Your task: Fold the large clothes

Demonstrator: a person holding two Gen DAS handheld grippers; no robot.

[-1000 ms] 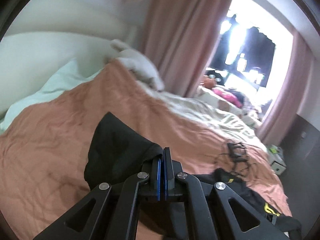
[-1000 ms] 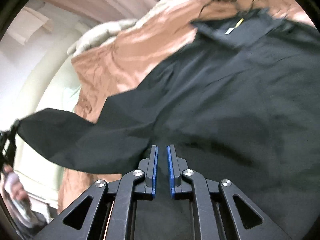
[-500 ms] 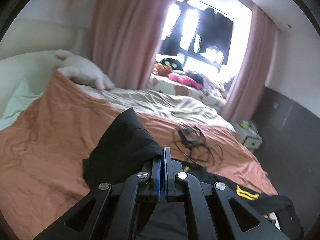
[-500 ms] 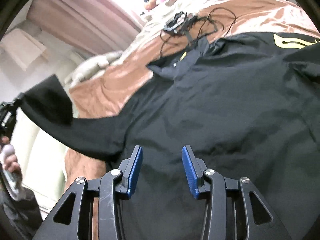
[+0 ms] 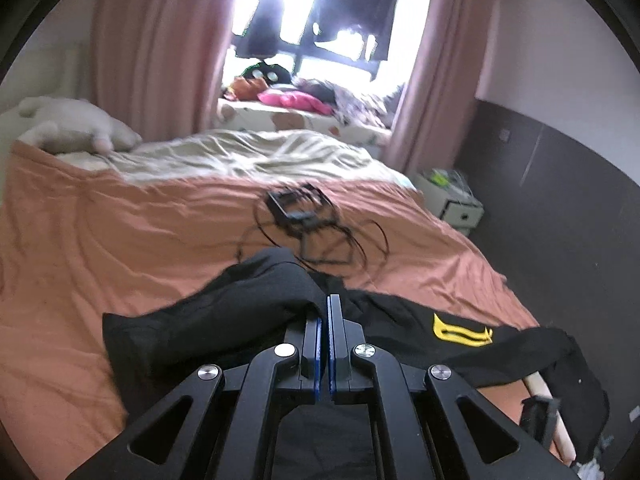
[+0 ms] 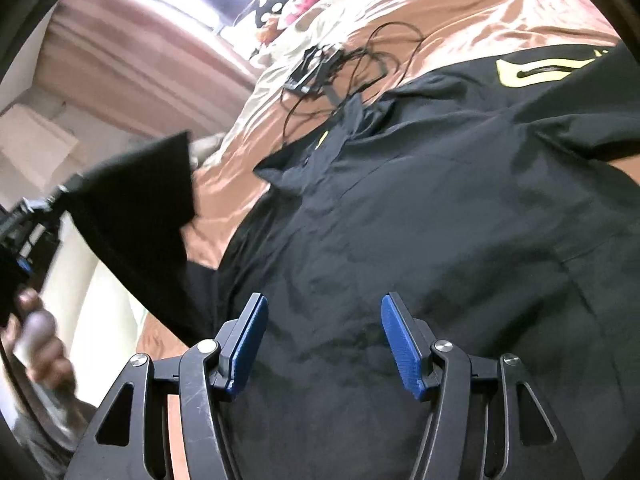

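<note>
Black cloth of the jacket (image 5: pixel 256 300) lay on the orange bedspread (image 5: pixel 100 240), its sleeve clamped in the left gripper (image 5: pixel 325 312), whose fingers were pressed together. Right of that sleeve, the right gripper (image 6: pixel 324 332) hung over the jacket's body, fingers spreading apart, nothing between them.

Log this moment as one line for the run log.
left gripper: shut on sleeve, lifted | right gripper: opening, nothing between pads, over jacket | jacket flat on bed
</note>
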